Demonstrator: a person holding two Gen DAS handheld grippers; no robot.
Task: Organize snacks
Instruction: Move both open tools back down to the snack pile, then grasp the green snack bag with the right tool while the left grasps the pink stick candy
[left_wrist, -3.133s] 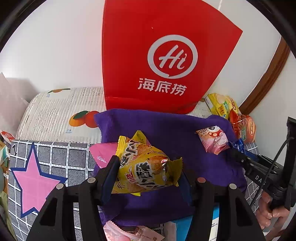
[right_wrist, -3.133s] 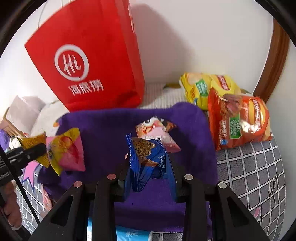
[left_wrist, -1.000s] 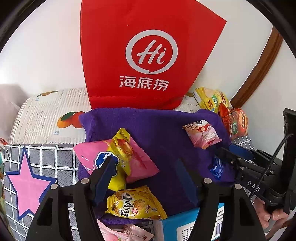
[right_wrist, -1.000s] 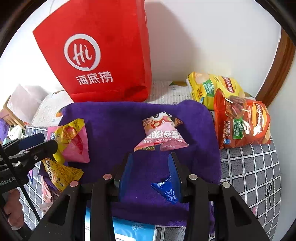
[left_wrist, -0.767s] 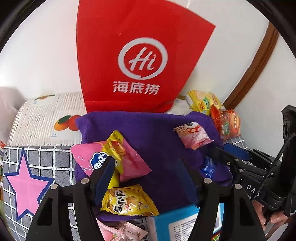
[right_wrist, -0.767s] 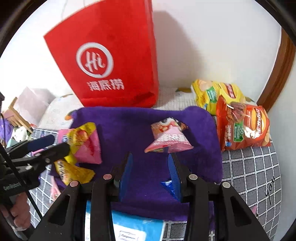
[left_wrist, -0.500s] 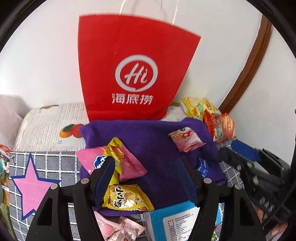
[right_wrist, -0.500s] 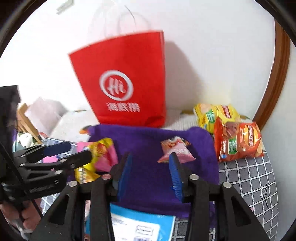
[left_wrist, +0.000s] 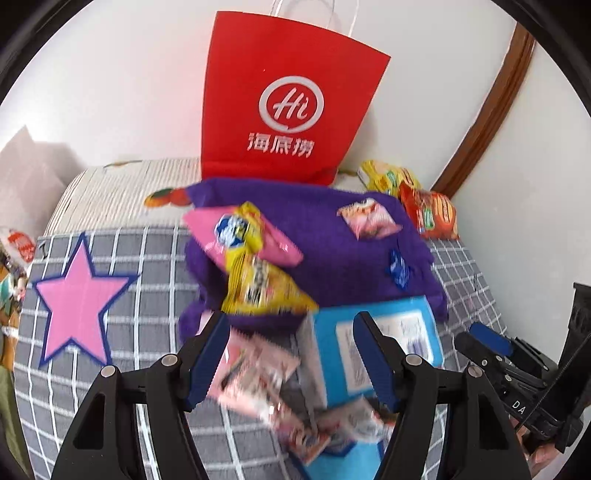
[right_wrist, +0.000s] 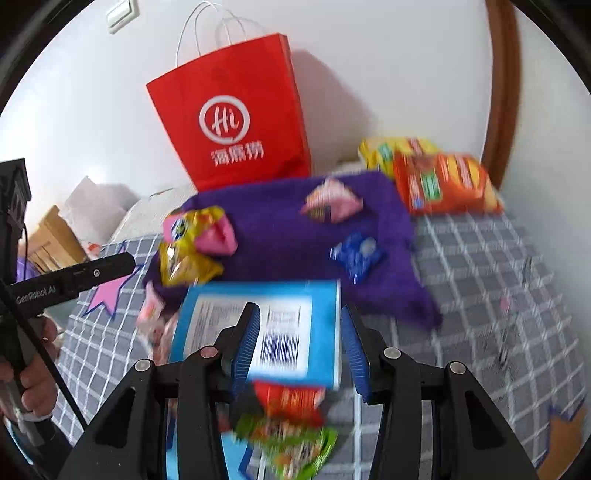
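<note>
A purple cloth (left_wrist: 332, 258) (right_wrist: 295, 236) holds a yellow packet (left_wrist: 258, 288) (right_wrist: 181, 266), a pink and yellow packet (left_wrist: 240, 232) (right_wrist: 199, 229), a pink triangular packet (left_wrist: 369, 221) (right_wrist: 330, 203) and a small blue packet (left_wrist: 398, 272) (right_wrist: 356, 254). My left gripper (left_wrist: 291, 354) is open and empty above pink packets (left_wrist: 258, 376) and a blue box (left_wrist: 376, 347). My right gripper (right_wrist: 301, 347) is open and empty over the blue box (right_wrist: 258, 328); a red and green packet (right_wrist: 291, 428) lies below it.
A red paper bag (left_wrist: 288, 103) (right_wrist: 232, 122) stands against the wall behind the cloth. Orange (right_wrist: 443, 184) and yellow (right_wrist: 391, 147) chip bags lie at the back right. A pink star (left_wrist: 77, 295) marks the grey checked cover at the left.
Both grippers let go of their packets onto the cloth, opened, and have pulled back and up. The blue box and more packets have come into view beneath them.
</note>
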